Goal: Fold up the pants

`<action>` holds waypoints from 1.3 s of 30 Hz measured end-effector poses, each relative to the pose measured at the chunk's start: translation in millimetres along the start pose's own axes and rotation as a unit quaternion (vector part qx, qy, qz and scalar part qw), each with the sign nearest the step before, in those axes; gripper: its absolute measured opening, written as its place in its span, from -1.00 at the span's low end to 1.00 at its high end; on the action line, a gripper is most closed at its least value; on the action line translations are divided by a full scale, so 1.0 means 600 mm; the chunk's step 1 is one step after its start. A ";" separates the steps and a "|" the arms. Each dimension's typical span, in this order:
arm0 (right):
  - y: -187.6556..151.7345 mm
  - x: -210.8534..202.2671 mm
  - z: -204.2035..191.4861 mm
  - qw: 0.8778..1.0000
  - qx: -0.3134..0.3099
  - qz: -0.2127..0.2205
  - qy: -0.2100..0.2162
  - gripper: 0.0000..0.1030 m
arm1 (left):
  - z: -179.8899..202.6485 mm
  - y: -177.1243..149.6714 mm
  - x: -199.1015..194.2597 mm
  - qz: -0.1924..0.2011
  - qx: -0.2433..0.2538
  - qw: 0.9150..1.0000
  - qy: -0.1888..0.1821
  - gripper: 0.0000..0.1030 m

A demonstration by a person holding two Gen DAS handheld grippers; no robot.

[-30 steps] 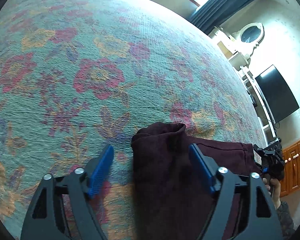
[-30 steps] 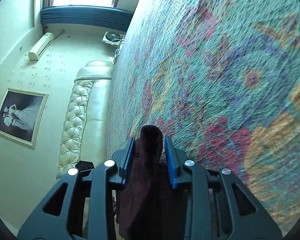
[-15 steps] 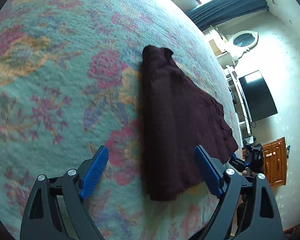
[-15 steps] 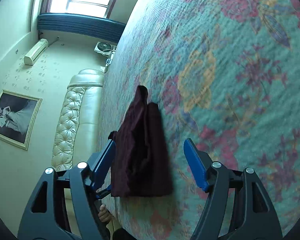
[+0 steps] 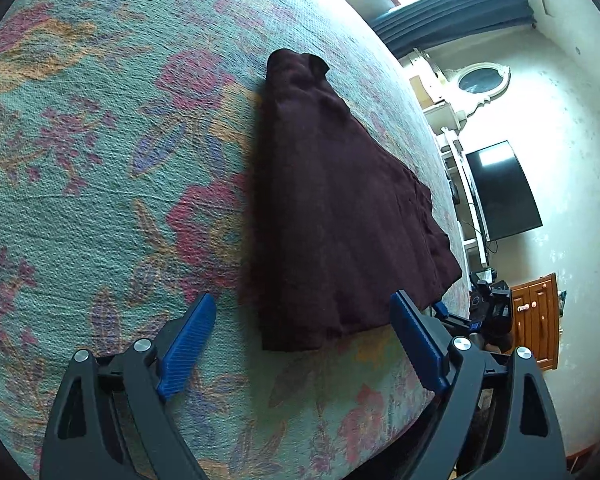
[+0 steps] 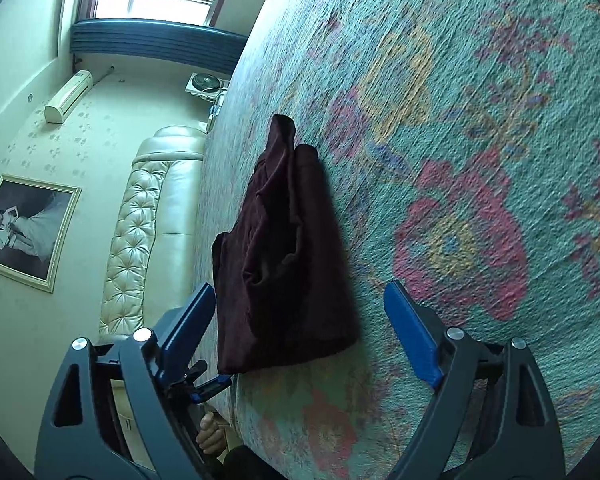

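We find the pants [image 5: 340, 216] lying folded in a dark maroon bundle on the floral bedspread [image 5: 100, 168], close to the near edge of the bed. The left gripper [image 5: 304, 344] stands with its fingers [image 5: 188, 336] wide apart and nothing between them. The right gripper [image 6: 300, 328] has its fingers [image 6: 410, 332] opening, clear of the cloth, with nothing pressed between them.

Risks, in our judgement: the bundle sits near the bed edge, so a careless brush could drag it over. Its upper layers look loose and rumpled at the far end, so a one-sided pinch could pull the fold apart.

Containers: we see none.
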State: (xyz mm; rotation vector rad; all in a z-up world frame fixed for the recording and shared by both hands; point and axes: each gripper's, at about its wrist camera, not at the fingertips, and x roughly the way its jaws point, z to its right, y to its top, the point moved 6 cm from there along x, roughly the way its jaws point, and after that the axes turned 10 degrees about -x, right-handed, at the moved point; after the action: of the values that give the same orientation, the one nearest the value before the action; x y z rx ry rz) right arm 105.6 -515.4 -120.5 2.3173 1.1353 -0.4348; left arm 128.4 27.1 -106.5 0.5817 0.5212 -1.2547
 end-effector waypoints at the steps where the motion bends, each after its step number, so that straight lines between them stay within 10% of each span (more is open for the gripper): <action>1: 0.000 0.006 -0.003 1.000 -0.002 -0.002 -0.004 0.71 | 0.000 0.002 0.001 0.001 -0.001 1.000 0.000 0.70; 13: -0.019 0.074 -0.047 0.998 -0.035 -0.056 -0.006 0.62 | 0.029 -0.023 0.030 -0.018 0.005 1.000 -0.014 0.73; 16: -0.025 0.081 -0.033 0.997 -0.025 -0.073 -0.016 -0.09 | 0.026 -0.026 0.036 -0.010 0.005 1.000 0.011 0.31; 19: -0.027 0.081 -0.017 0.997 -0.018 -0.076 0.005 -0.28 | 0.013 -0.023 0.035 -0.002 -0.003 1.000 0.029 -0.19; 39: -0.022 0.066 -0.029 0.997 -0.030 -0.069 0.023 -0.42 | 0.044 -0.033 0.036 0.017 0.036 0.997 0.064 -0.55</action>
State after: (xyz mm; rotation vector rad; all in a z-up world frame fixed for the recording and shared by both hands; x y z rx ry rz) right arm 119.6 -473.6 -130.0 2.2159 1.3184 -0.3923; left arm 115.6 -10.1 -103.6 0.7328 0.5723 -1.2133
